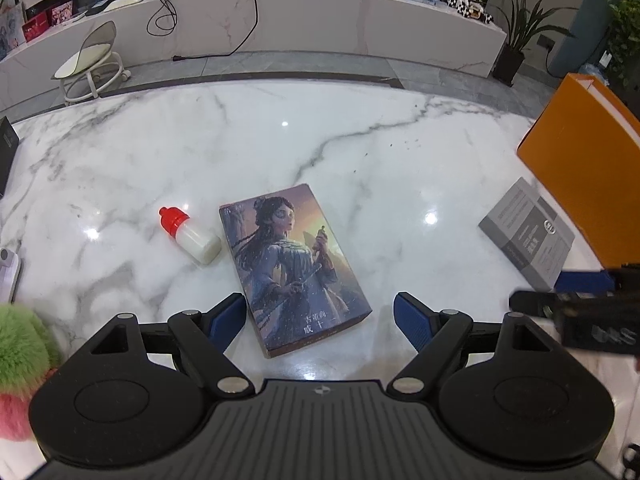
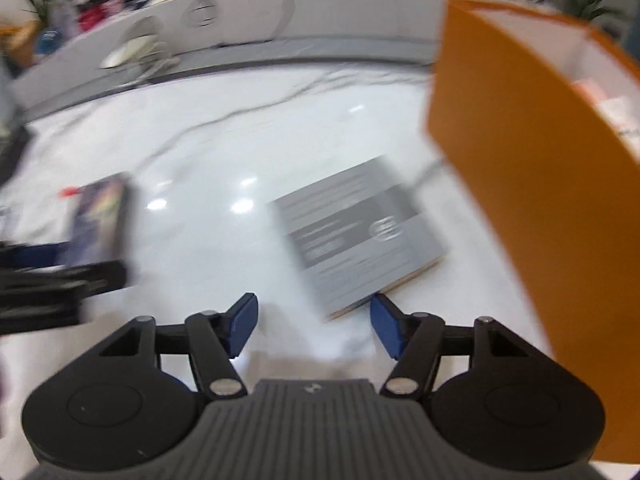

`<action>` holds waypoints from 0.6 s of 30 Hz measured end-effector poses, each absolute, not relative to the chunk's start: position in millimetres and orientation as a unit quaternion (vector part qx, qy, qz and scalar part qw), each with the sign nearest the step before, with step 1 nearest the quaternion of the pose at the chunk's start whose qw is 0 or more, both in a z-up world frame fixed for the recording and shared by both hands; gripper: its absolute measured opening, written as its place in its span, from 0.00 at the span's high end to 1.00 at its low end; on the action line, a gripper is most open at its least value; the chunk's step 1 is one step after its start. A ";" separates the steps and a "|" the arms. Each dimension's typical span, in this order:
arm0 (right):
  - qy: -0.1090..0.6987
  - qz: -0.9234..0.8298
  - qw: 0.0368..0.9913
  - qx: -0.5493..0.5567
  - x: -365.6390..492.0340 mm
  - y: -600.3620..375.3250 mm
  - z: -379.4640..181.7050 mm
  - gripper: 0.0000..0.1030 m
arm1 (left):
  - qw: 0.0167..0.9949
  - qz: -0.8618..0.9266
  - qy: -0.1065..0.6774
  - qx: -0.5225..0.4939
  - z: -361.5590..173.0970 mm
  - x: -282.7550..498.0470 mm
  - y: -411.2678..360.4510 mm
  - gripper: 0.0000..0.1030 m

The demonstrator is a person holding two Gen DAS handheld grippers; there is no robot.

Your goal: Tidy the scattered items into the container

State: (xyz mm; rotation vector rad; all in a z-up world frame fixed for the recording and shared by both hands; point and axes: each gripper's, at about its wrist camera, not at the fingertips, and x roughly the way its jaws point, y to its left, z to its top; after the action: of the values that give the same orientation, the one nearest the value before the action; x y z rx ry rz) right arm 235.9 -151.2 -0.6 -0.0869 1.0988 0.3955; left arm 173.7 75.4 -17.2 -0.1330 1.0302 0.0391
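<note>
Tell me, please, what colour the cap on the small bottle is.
Red; the bottle's cap shows best in the left wrist view.

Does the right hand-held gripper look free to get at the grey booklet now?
Probably yes. The right hand-held gripper is open, the grey booklet lies flat just ahead, nothing between them; the orange box stands alongside.

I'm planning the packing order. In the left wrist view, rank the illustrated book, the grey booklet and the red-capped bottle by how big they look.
1. illustrated book, largest, though it lies nearest the camera.
2. grey booklet, smaller-looking; it sits at the fisheye edge, partly hidden, so its rank against the book is unsure.
3. red-capped bottle, clearly smallest.
</note>
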 end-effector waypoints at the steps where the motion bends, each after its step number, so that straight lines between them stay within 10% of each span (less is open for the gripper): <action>1: 0.526 0.197 0.826 -0.031 235.2 -152.5 0.5 0.32 | 0.868 0.020 0.492 -0.063 -17.3 173.9 75.7 0.07; 18: 0.426 0.226 0.864 -0.148 258.2 -158.0 -11.8 0.05 | 0.866 0.026 0.495 -0.062 -14.5 173.2 78.8 0.24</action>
State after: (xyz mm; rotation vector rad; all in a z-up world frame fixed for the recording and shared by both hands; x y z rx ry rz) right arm 258.2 -158.0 -11.8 -0.3103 0.8919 0.4732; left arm 173.2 78.8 -14.5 -0.1307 1.0365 0.0545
